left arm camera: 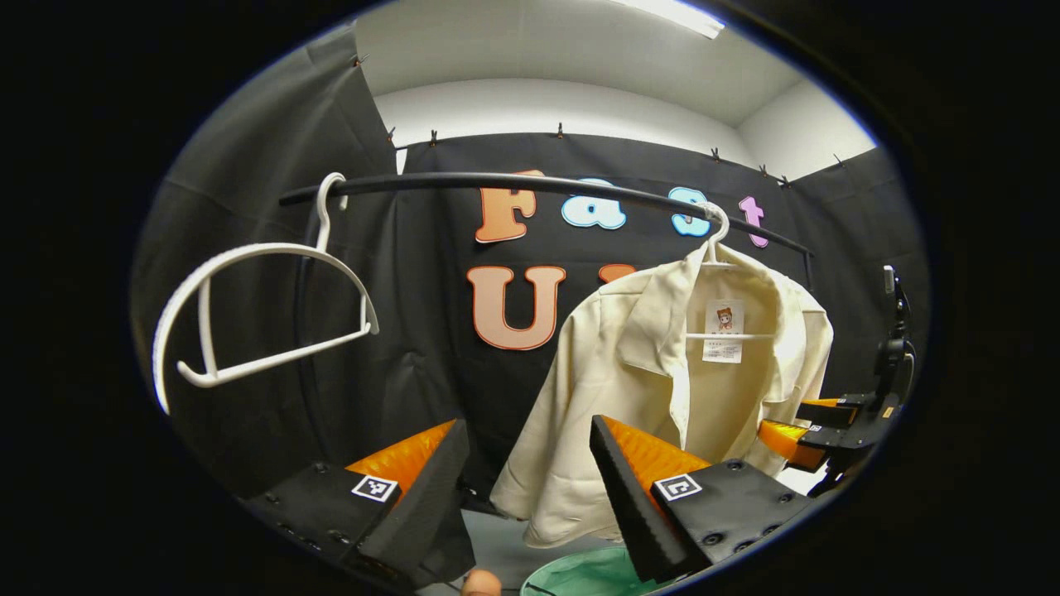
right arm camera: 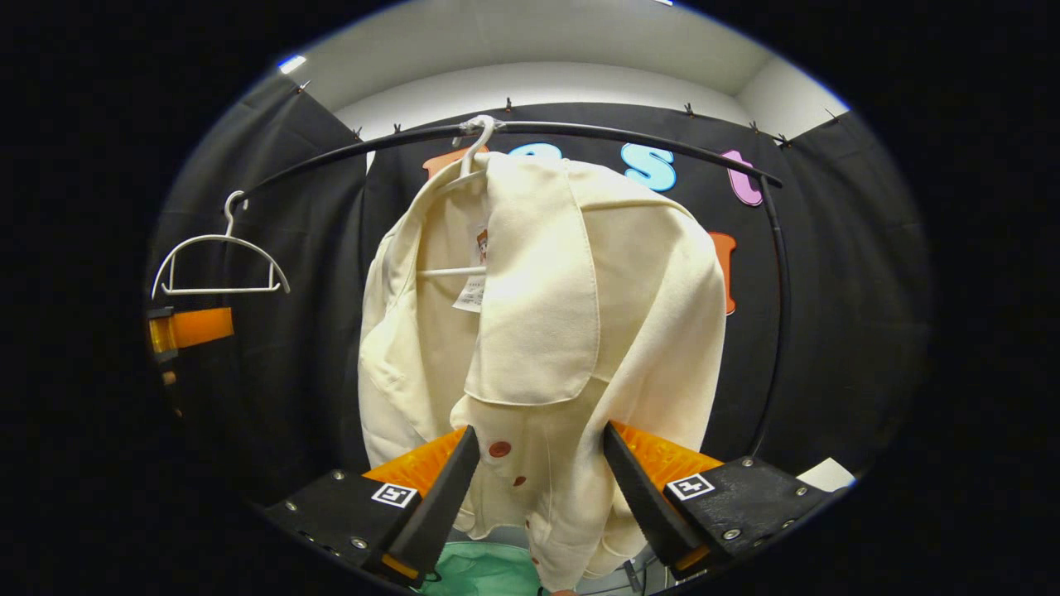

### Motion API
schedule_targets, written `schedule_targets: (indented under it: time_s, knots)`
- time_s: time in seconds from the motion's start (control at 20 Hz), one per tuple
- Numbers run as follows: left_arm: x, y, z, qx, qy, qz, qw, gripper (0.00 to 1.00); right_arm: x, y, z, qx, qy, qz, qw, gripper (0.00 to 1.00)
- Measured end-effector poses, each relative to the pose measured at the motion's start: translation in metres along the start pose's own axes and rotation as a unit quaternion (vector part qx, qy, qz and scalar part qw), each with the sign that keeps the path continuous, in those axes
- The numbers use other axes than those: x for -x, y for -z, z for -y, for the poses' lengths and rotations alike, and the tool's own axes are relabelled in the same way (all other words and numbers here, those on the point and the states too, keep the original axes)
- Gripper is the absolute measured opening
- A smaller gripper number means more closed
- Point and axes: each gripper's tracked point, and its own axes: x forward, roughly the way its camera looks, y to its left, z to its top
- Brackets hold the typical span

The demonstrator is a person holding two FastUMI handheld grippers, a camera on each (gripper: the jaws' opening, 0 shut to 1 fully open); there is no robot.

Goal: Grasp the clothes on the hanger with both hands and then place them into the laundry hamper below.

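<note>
While a bare white plastic hanger hung at the left end of the curved black rail, the left tool stood with its fingers spread wide and nothing between them, in the left gripper view. To its right, a cream-coloured collared shirt hung from a second white hanger on the same rail, a paper tag at its neck, its hem just behind the tool's right-hand finger. Below the hem showed the rim of a pale green laundry hamper. At the far right edge, the right tool reached in beside the shirt's side.

From the right gripper view, the left tool showed at the far left edge, below the bare hanger. In the middle the shirt draped from the rail, its buttoned front edge hanging down between the spread fingers of the right tool. Whether the cloth touched either finger could not be told, and the fingers were not pressed together on it. The green hamper lay directly beneath the shirt.
</note>
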Motion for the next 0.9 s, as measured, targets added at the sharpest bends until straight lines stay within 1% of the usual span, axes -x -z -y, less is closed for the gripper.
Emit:
schedule_targets:
  time_s: [0.1, 0.15, 0.25, 0.3, 0.35, 0.4, 0.45, 0.5, 0.55, 0.6, 0.65, 0.7, 0.75, 0.8, 0.85, 0.9]
  knots:
    - [-0.007, 0.005, 0.008, 0.003, 0.008, -0.002, 1.000, 0.97, -0.010, 0.000, 0.001, -0.003, 0.015, 0.001, 1.000, 0.94]
    - [-0.012, 0.007, 0.013, 0.004, 0.012, -0.003, 1.000, 0.94, -0.015, 0.000, 0.005, -0.007, 0.024, 0.003, 1.000, 0.94]
    - [-0.020, 0.014, 0.027, 0.008, 0.022, -0.008, 1.000, 0.93, -0.026, -0.002, 0.011, -0.020, 0.042, 0.007, 0.999, 0.94]
    - [-0.024, 0.016, 0.033, 0.010, 0.028, -0.011, 0.999, 0.94, -0.032, -0.003, 0.014, -0.029, 0.049, 0.009, 0.998, 0.94]
    - [-0.027, 0.019, 0.043, 0.014, 0.037, -0.012, 0.999, 0.97, -0.039, -0.006, 0.016, -0.039, 0.052, 0.012, 0.998, 0.94]
    - [-0.029, 0.021, 0.049, 0.014, 0.043, -0.012, 0.999, 0.93, -0.043, -0.008, 0.019, -0.047, 0.056, 0.016, 0.997, 0.93]
    - [-0.033, 0.022, 0.054, 0.013, 0.047, -0.011, 0.999, 0.93, -0.046, -0.010, 0.024, -0.053, 0.061, 0.020, 0.997, 0.89]
    - [-0.037, 0.022, 0.059, 0.011, 0.049, -0.010, 0.999, 0.97, -0.050, -0.011, 0.028, -0.057, 0.065, 0.023, 0.996, 0.86]
    - [-0.041, 0.023, 0.063, 0.010, 0.050, -0.010, 0.999, 0.93, -0.055, -0.012, 0.032, -0.059, 0.068, 0.025, 0.996, 0.79]
    - [-0.045, 0.023, 0.067, 0.011, 0.052, -0.008, 0.999, 0.93, -0.059, -0.012, 0.036, -0.060, 0.073, 0.026, 0.995, 0.76]
    - [-0.051, 0.022, 0.069, 0.011, 0.053, -0.006, 0.998, 0.97, -0.061, -0.012, 0.040, -0.062, 0.076, 0.026, 0.995, 0.69]
    - [-0.055, 0.021, 0.071, 0.012, 0.054, -0.005, 0.998, 0.93, -0.062, -0.012, 0.043, -0.064, 0.078, 0.026, 0.995, 0.65]
    - [-0.058, 0.023, 0.074, 0.014, 0.055, -0.007, 0.998, 0.93, -0.061, -0.013, 0.047, -0.067, 0.078, 0.025, 0.994, 0.54]
    - [-0.060, 0.027, 0.078, 0.017, 0.057, -0.013, 0.998, 0.93, -0.061, -0.014, 0.049, -0.070, 0.077, 0.025, 0.994, 0.48]
    - [-0.061, 0.029, 0.083, 0.019, 0.061, -0.016, 0.998, 0.93, -0.061, -0.013, 0.050, -0.072, 0.076, 0.025, 0.994, 0.36]
    - [-0.063, 0.029, 0.088, 0.018, 0.066, -0.016, 0.998, 0.93, -0.060, -0.013, 0.053, -0.074, 0.075, 0.024, 0.994, 0.32]
